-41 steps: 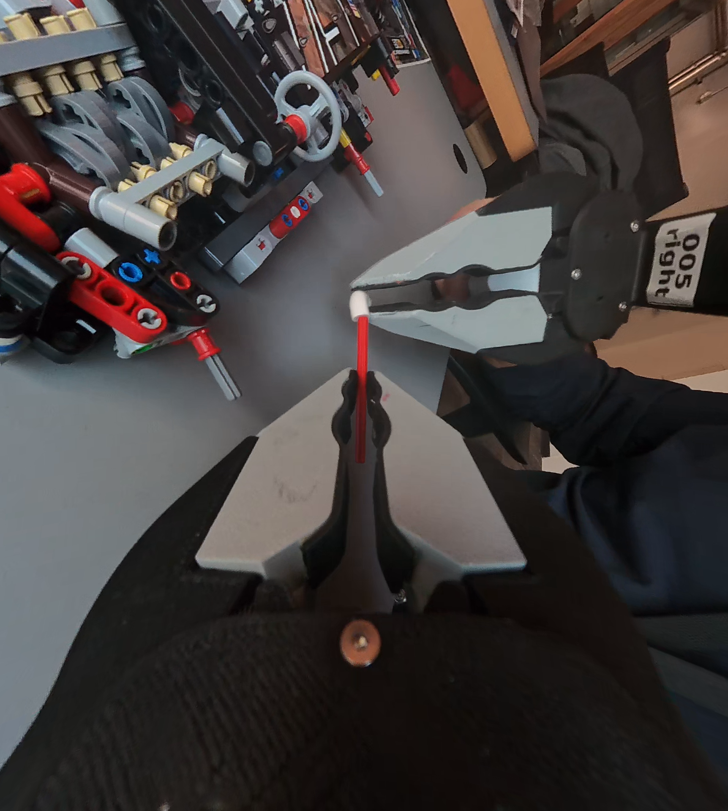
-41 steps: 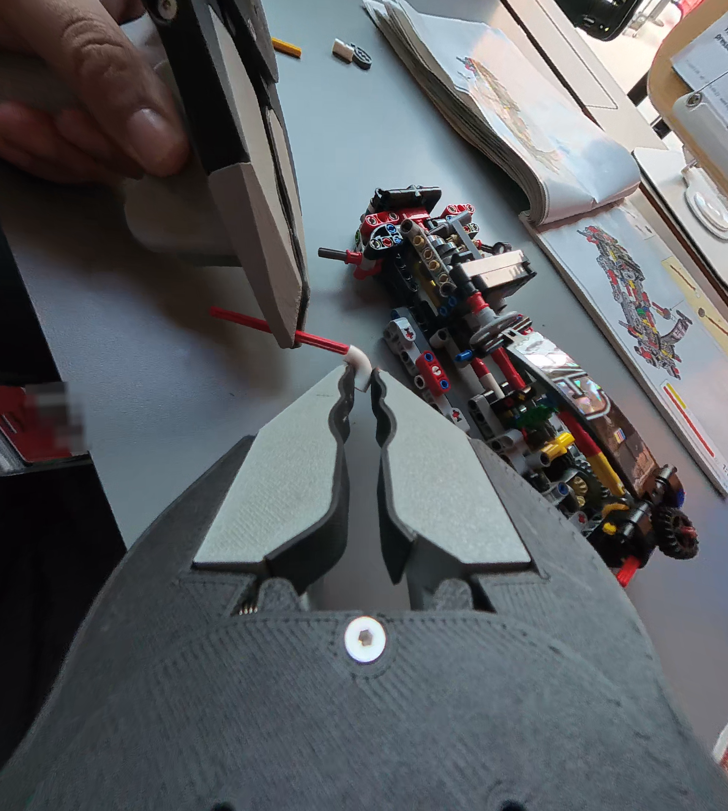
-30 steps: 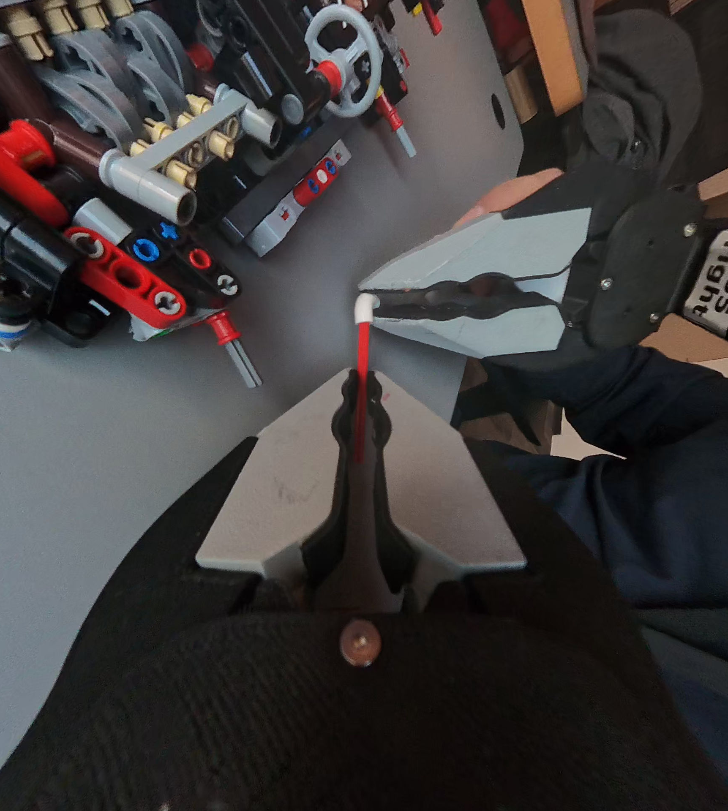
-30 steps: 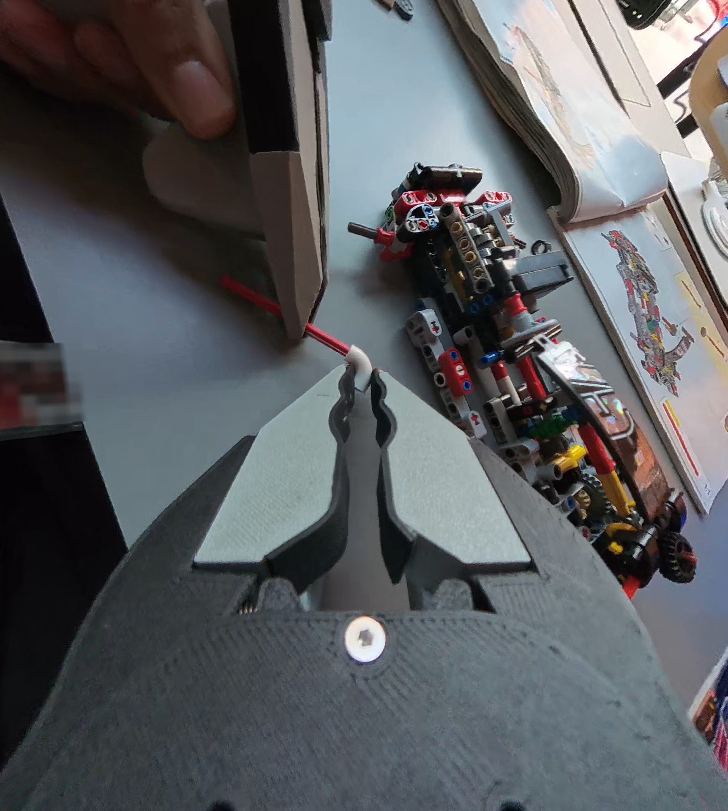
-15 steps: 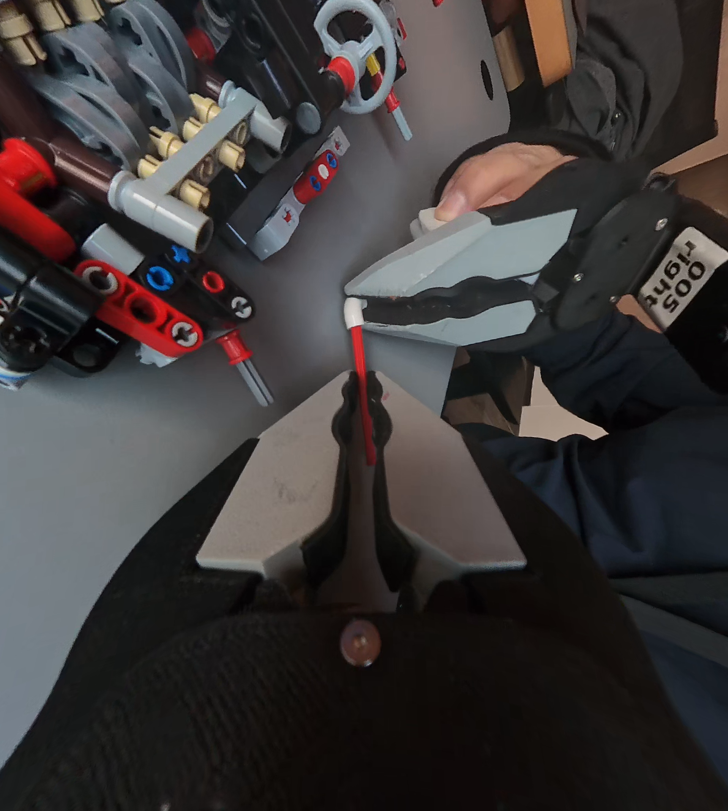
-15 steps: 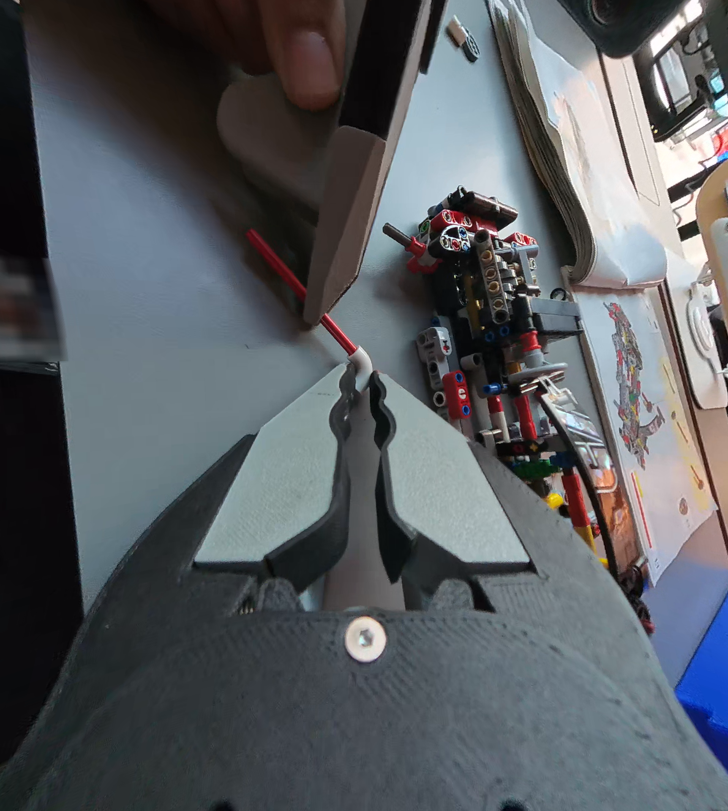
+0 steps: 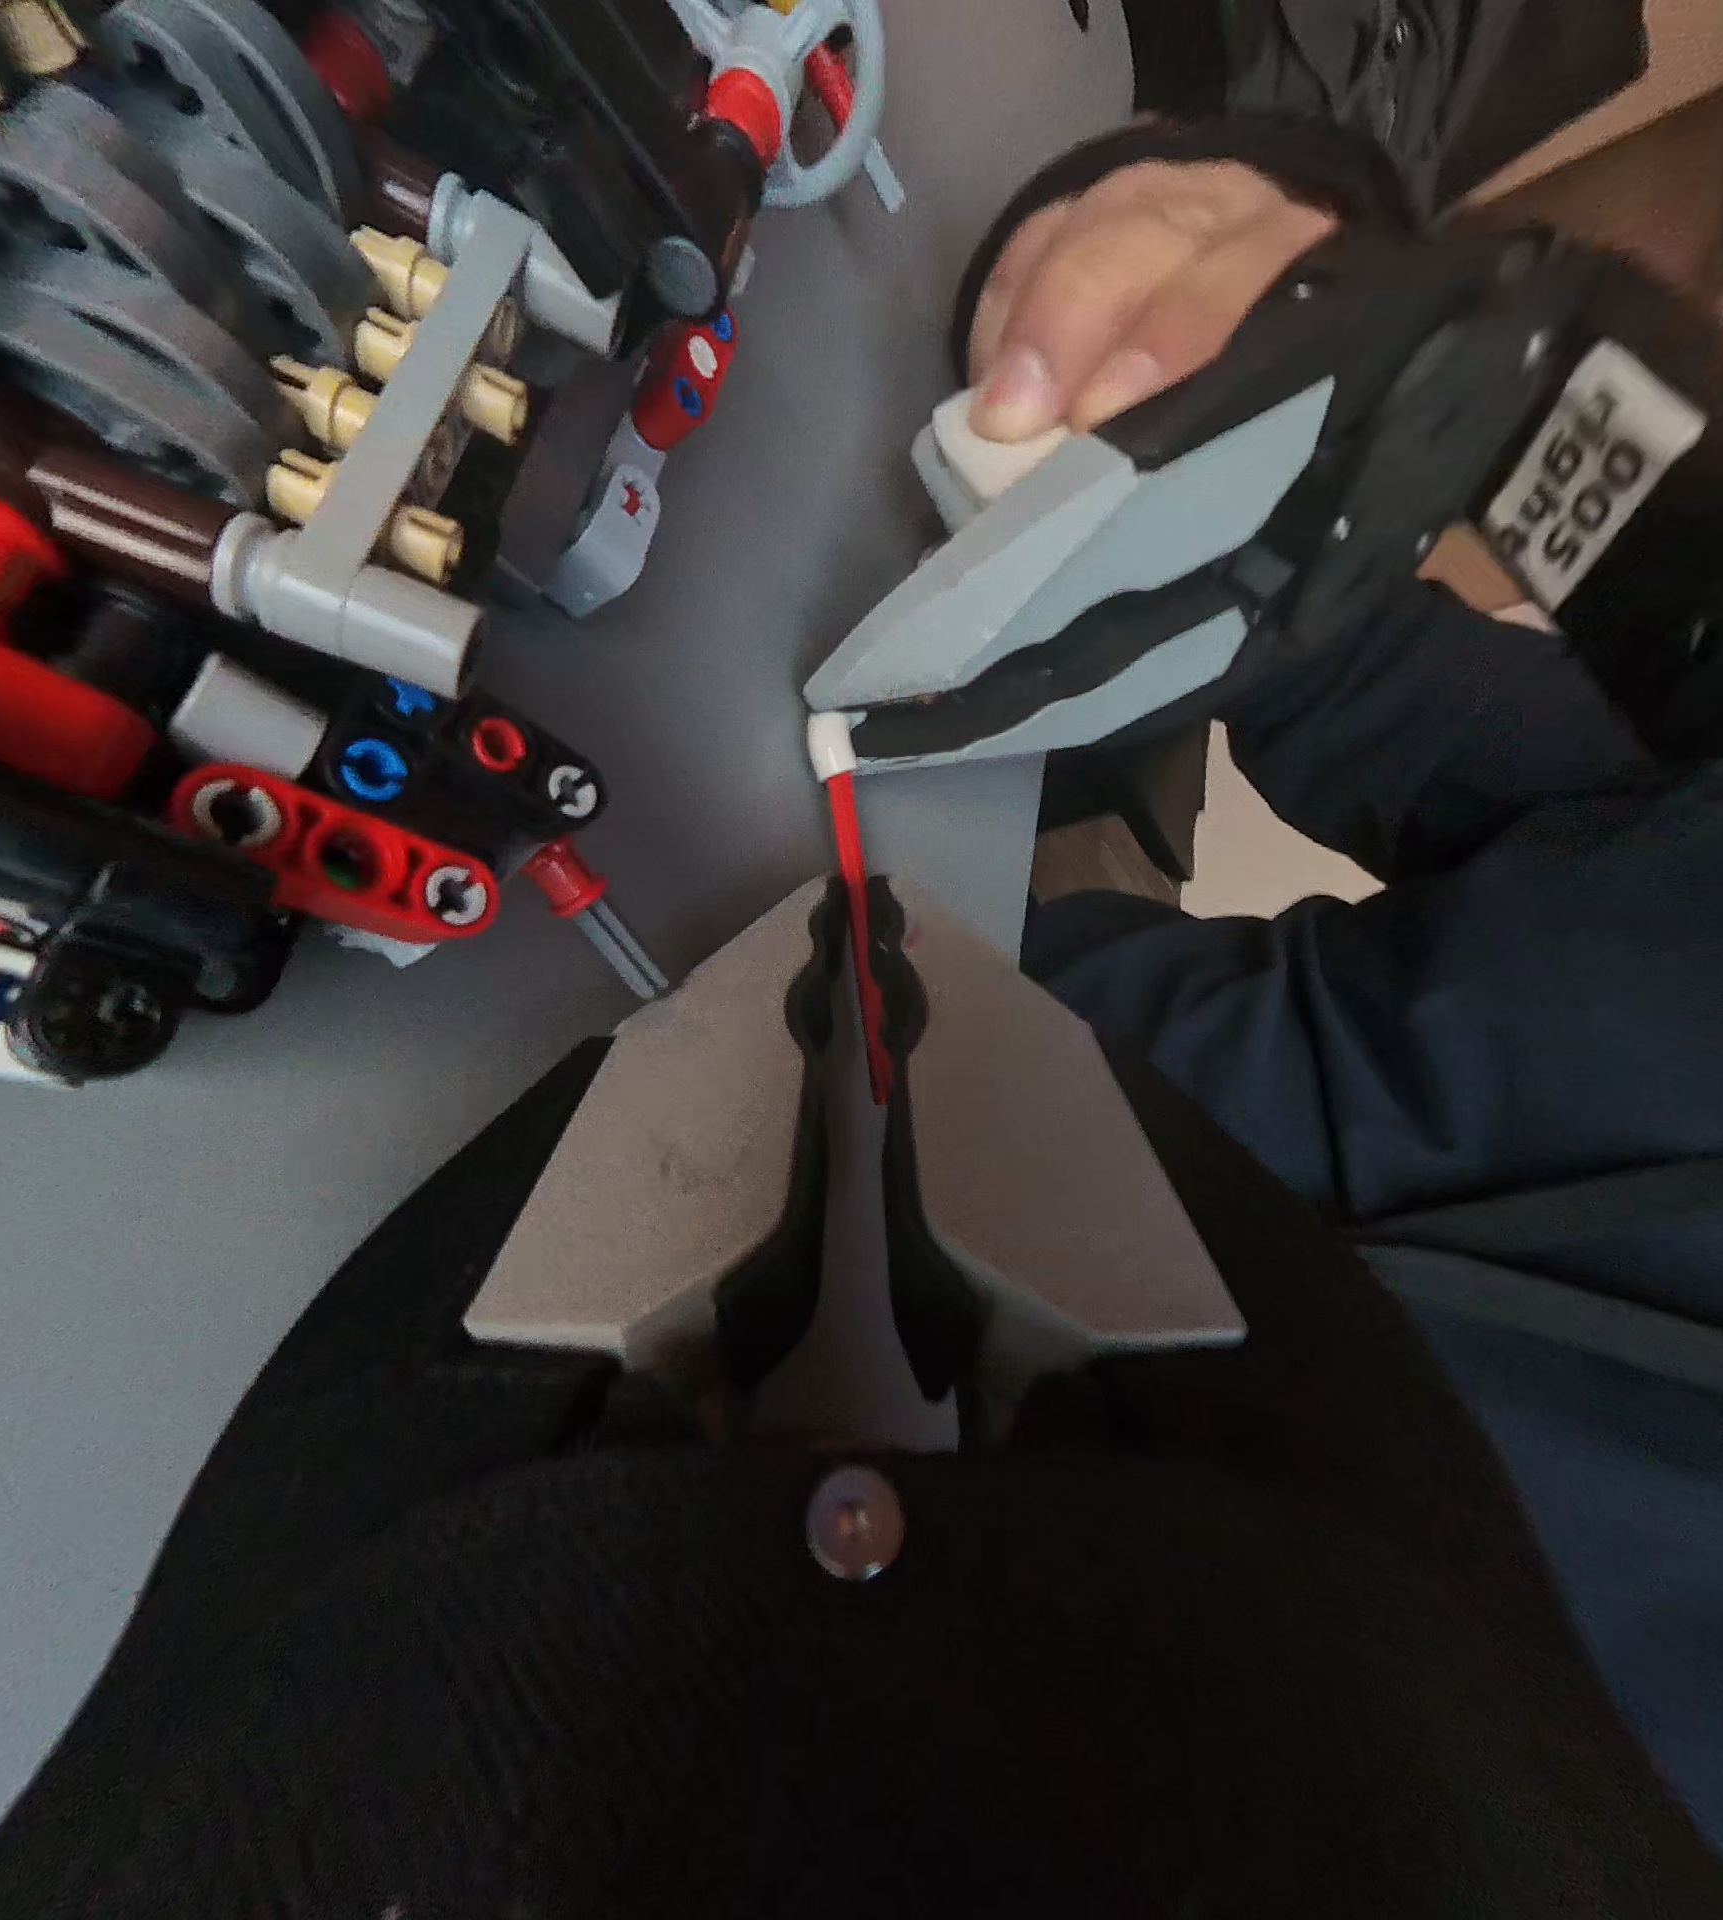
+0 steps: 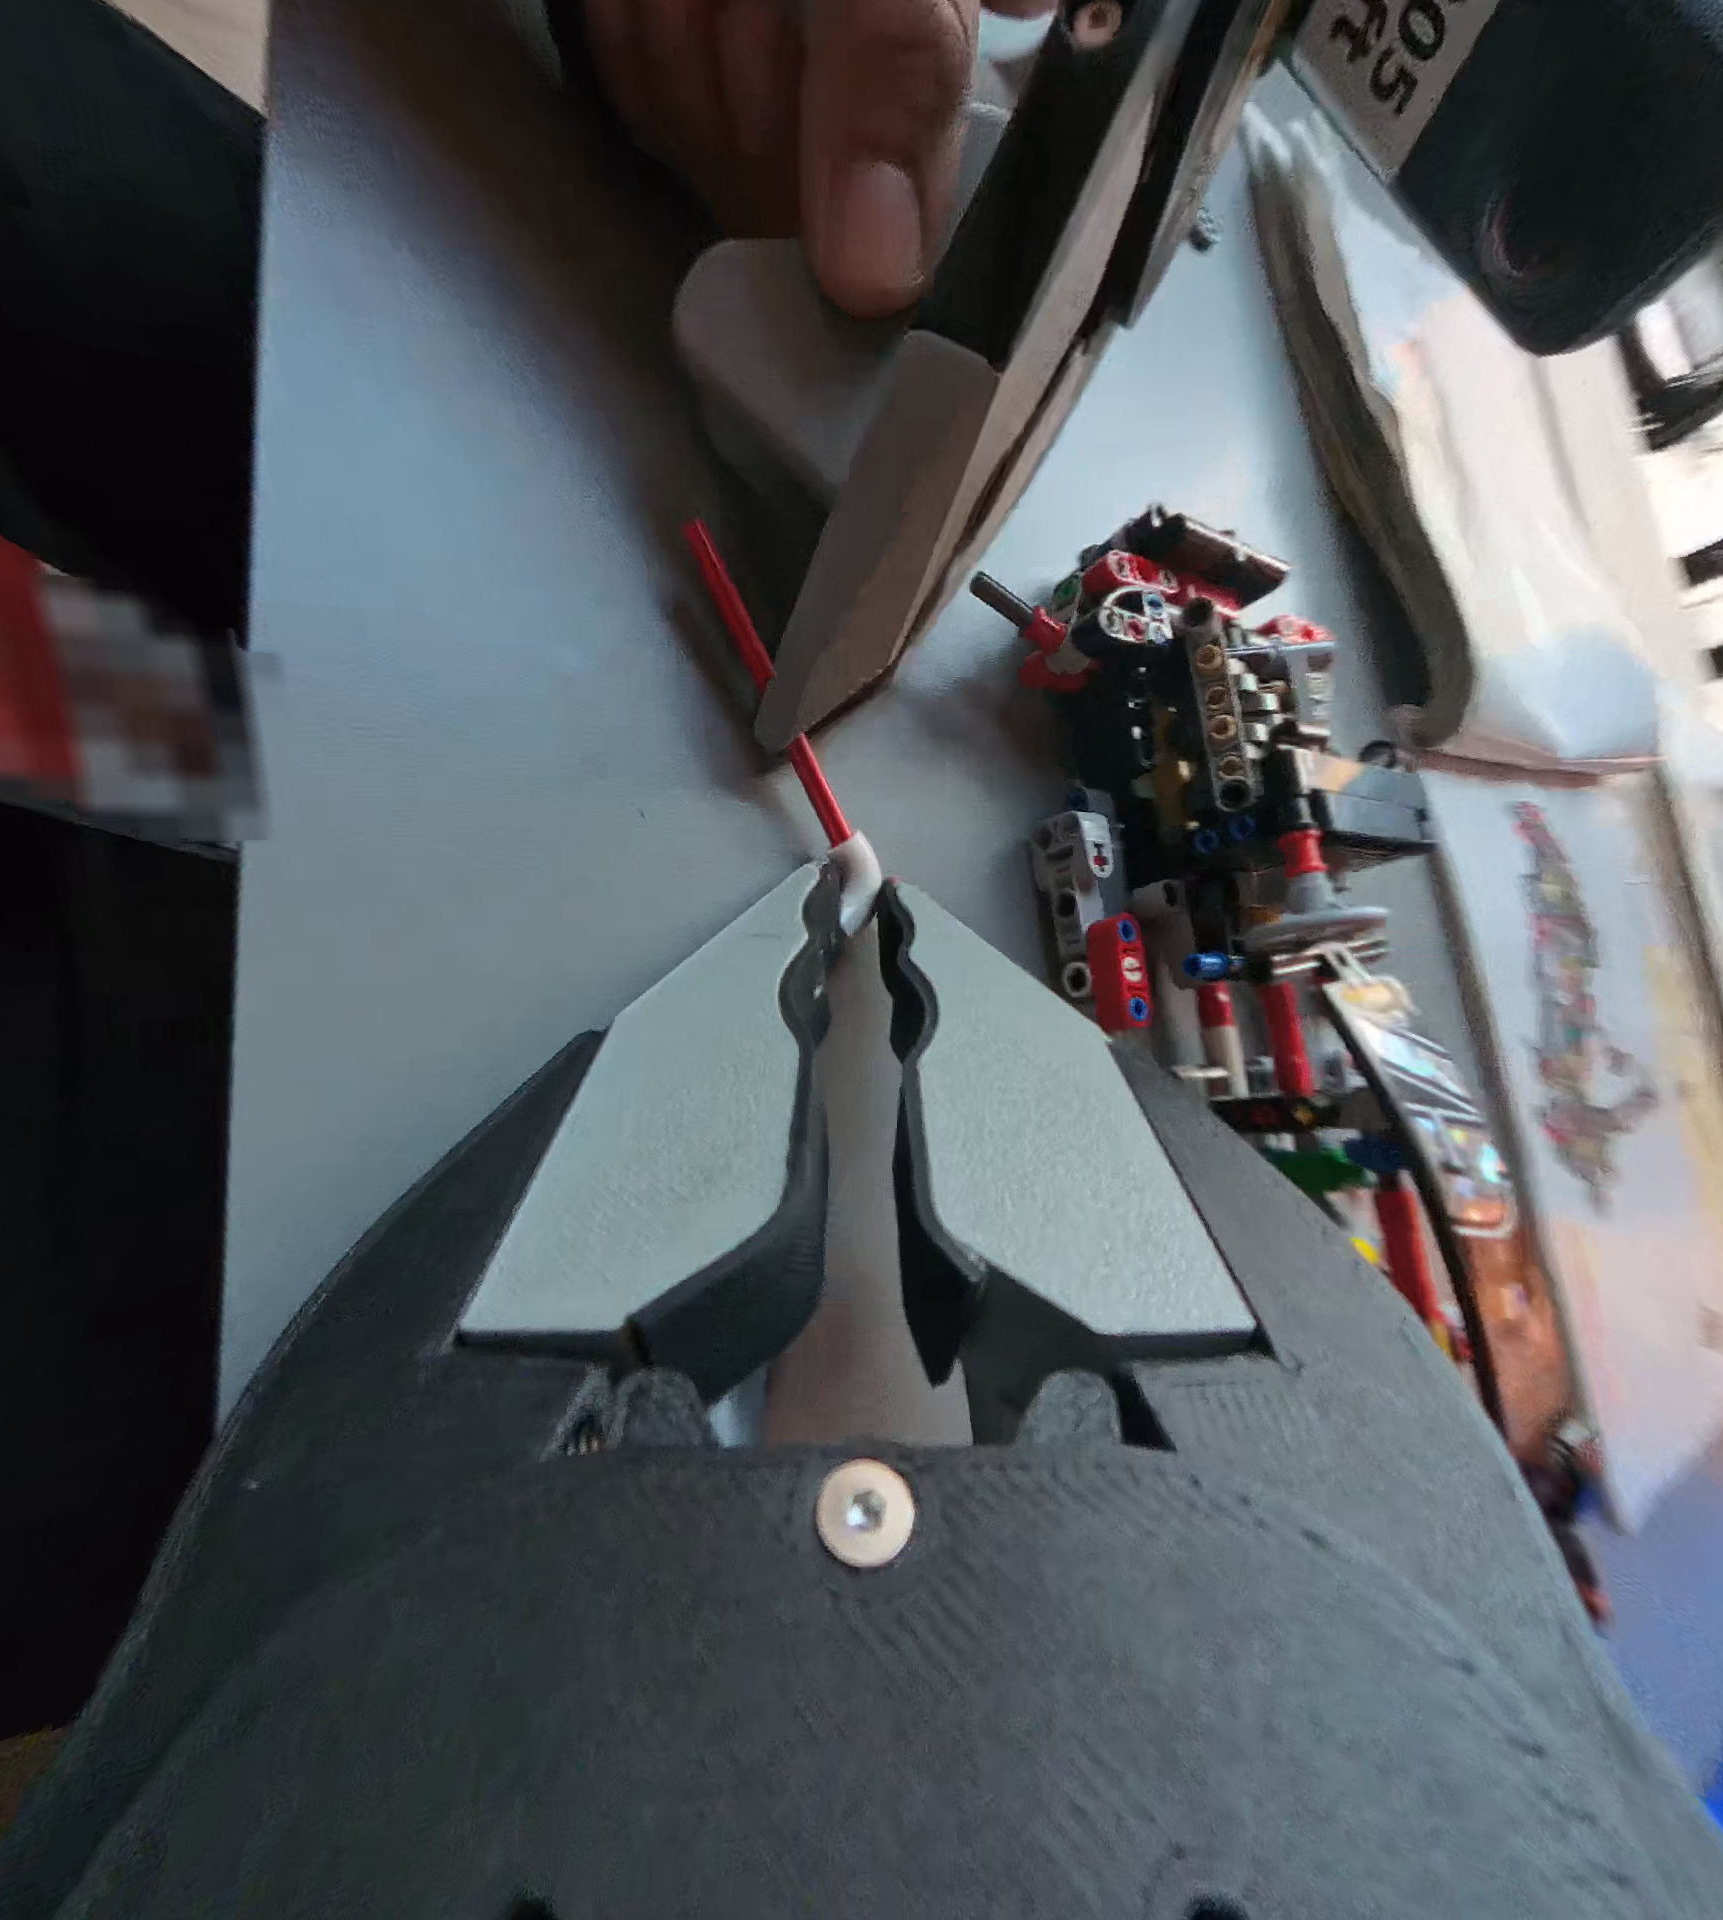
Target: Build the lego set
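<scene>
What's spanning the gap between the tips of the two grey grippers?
A thin red rod, seen in both wrist views. The left gripper clamps its shaft; the right gripper pinches the small white sleeve on its end.

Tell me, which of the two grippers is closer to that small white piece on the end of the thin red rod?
Right. The right gripper pinches the white piece at its fingertips. The left gripper clamps the red rod farther down, away from the white end.
</scene>
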Tool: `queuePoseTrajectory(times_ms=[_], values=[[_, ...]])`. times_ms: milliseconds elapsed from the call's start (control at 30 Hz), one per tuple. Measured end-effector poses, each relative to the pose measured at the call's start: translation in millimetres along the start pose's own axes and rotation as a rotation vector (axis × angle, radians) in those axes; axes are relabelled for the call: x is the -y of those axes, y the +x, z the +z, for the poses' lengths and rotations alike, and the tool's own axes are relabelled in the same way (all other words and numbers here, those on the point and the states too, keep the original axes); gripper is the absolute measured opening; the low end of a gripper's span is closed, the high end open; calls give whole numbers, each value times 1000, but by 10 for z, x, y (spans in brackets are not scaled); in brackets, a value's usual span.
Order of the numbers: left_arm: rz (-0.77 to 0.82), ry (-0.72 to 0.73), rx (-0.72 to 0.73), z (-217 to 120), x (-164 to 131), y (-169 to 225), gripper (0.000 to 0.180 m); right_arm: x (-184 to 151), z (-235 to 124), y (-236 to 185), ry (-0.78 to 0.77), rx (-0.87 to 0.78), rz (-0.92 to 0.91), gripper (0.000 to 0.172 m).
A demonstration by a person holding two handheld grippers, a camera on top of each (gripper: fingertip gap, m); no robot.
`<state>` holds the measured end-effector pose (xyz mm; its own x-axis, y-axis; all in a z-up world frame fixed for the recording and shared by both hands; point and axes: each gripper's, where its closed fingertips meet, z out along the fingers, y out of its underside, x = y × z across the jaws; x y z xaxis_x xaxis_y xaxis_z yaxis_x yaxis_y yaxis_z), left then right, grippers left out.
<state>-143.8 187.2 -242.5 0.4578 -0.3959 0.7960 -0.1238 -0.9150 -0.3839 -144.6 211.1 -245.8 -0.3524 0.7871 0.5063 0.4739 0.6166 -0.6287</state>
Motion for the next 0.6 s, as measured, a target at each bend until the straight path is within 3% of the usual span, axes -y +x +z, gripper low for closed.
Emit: queuePoseTrajectory(times_ms=[167,300,467,600], values=[[78,-47,10,-2,-6,-1,1,13,-11,-52,32,128,55,4],[25,12,31,3,52,-27,1,-17,8,6,2,25,-13,3],[-11,-88,-16,4,5,-5,1,16,0,-28,3,-70,-223,3],[36,-168,18,37,-14,17,0,21,-15,-56,8,-52,-219,2]])
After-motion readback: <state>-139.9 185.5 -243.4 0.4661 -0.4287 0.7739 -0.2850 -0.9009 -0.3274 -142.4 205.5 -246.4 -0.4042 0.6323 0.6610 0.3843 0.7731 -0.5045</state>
